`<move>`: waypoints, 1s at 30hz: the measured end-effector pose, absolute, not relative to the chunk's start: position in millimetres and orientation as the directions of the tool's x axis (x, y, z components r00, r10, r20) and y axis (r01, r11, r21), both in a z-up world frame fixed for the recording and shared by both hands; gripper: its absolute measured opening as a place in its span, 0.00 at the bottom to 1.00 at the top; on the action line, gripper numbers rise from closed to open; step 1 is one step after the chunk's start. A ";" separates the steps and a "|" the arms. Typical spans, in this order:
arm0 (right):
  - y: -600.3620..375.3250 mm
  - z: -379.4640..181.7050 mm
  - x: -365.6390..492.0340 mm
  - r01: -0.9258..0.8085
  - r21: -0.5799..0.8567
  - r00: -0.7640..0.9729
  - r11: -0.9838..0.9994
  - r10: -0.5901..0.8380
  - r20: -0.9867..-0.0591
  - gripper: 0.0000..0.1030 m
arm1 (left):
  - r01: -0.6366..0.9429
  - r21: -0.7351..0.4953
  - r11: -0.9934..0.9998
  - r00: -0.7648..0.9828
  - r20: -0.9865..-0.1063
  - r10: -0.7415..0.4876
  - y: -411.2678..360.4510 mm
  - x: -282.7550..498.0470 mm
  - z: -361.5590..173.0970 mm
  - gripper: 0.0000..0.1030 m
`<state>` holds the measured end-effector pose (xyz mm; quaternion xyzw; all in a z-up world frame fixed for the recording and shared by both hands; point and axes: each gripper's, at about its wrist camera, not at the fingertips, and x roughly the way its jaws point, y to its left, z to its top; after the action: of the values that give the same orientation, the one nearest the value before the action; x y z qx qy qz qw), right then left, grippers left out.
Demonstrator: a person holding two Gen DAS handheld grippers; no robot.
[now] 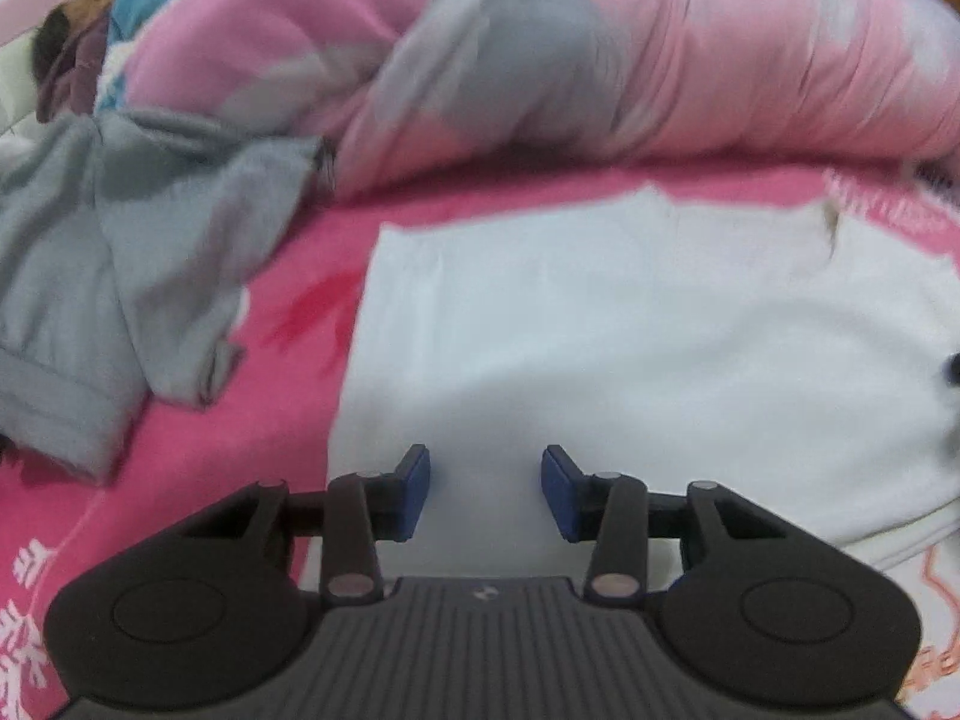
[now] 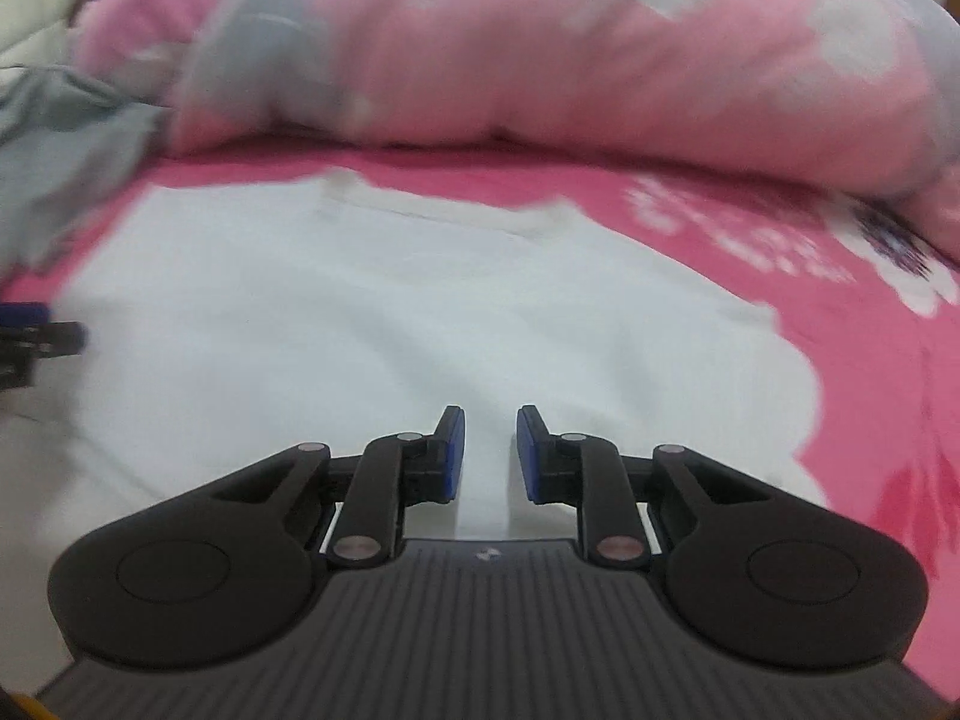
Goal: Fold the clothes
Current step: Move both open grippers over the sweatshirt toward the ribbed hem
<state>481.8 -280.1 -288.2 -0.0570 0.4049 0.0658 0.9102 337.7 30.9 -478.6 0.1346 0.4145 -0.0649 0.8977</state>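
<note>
A white garment (image 1: 630,330) lies spread flat on the pink bedsheet (image 1: 180,480); the right wrist view shows the same garment (image 2: 390,312) with its neckline toward the far side. My left gripper (image 1: 486,495) hovers over its near left part, jaws apart, nothing between the blue pads. My right gripper (image 2: 491,456) hangs over the near middle of the cloth with a narrow gap between its pads and nothing in it. The left gripper's tips (image 2: 36,330) show at the left edge of the right wrist view.
A crumpled grey garment (image 1: 120,270) lies on the sheet to the left. A bulky pink and grey duvet (image 1: 600,60) runs along the far side. Blue and brown clothes (image 1: 90,48) are heaped at the far left. The printed pink sheet (image 2: 870,330) extends right.
</note>
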 end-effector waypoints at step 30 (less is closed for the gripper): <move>-296.0 -315.2 450.5 -0.367 0.019 0.575 0.930 0.242 -0.781 0.08 | 0.336 0.384 0.860 0.691 -0.721 0.052 -1.6 305.7 -488.9 0.43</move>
<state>450.5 -296.0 -315.2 -0.0727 0.4276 0.1722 0.8844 305.7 -1.6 -488.9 0.2522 0.3848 -0.0804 0.8842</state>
